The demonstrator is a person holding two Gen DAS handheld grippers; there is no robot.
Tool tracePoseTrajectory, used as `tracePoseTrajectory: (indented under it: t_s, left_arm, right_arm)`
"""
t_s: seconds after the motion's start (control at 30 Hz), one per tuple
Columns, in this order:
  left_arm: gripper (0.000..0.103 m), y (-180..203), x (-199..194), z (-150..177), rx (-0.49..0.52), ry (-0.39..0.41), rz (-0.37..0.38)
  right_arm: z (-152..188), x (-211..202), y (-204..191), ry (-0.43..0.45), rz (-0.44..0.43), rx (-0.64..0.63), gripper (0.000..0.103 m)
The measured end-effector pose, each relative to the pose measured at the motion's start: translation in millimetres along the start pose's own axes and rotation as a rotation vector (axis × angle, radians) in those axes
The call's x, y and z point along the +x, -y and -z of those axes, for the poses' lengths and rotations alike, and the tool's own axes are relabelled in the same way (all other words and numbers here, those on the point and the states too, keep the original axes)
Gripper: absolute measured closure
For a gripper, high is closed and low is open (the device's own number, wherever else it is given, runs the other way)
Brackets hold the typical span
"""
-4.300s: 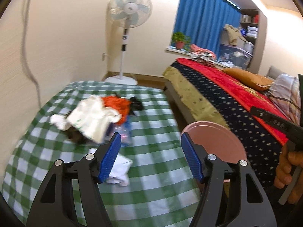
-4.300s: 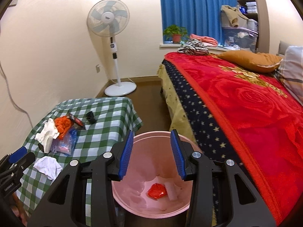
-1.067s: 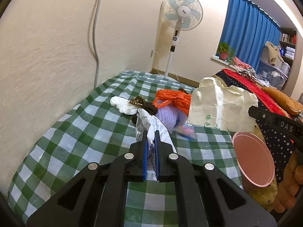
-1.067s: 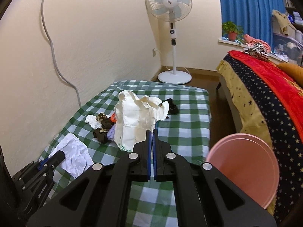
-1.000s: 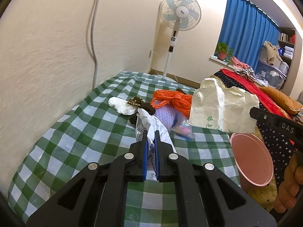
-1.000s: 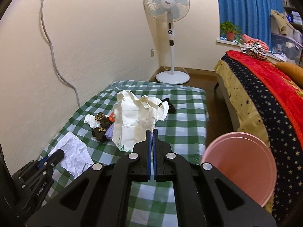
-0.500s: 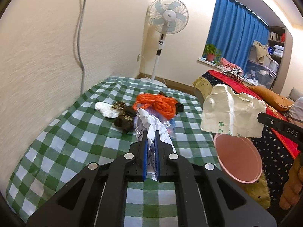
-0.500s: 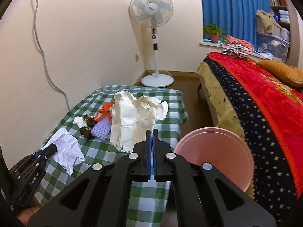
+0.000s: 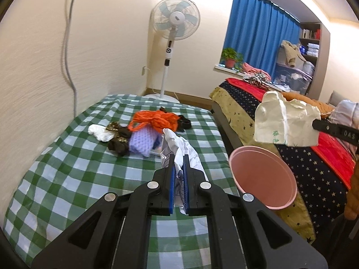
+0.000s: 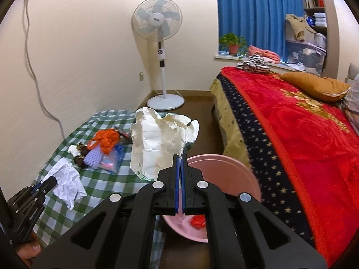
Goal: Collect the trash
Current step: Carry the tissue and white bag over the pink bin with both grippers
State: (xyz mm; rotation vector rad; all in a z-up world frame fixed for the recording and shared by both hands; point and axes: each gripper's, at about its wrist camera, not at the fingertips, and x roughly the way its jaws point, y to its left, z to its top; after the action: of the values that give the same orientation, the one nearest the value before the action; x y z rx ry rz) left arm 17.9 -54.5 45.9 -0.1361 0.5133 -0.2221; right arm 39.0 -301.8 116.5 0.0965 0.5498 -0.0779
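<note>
Here, left gripper [image 9: 179, 169] pinching crumpled paper [image 9: 179, 150], right gripper [image 10: 179, 159] pinching cream bag [image 10: 159, 143]

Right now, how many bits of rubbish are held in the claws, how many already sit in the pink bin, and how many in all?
Held in the claws: 2, the crumpled white paper and the cream paper bag
Visible in the pink bin: 1, the red wrapper
Total: 3

The pink bin [image 10: 224, 174] stands open-mouthed in the narrow gap between counter [image 9: 67, 168] and bed [image 10: 291, 134]; a heap of scraps [image 9: 143, 132] crowds the counter's middle.
</note>
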Motion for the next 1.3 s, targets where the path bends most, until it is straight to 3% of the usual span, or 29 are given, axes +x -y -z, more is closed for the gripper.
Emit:
tracePoseTrajectory:
  t_s: [0.43,0.77,1.3]
  left_arm:
    - [0.097,46.6,13.1,-6.6,0.077,-0.022,0.097]
    - [0.097,79.9,36.3,-14.8,0.116,-0.016,0.158]
    - [0.097,119.8,81.0,-19.9,0.147,-0.052,0.191]
  right_arm:
    - [0.8,11.4,61.1,-0.004,0.071,0.088,0.101]
    - [4.4,22.7,80.4,-0.005,0.104,0.139,0.101]
    - [8.7,43.2,92.9,-0.034,0.118,0.161,0.101]
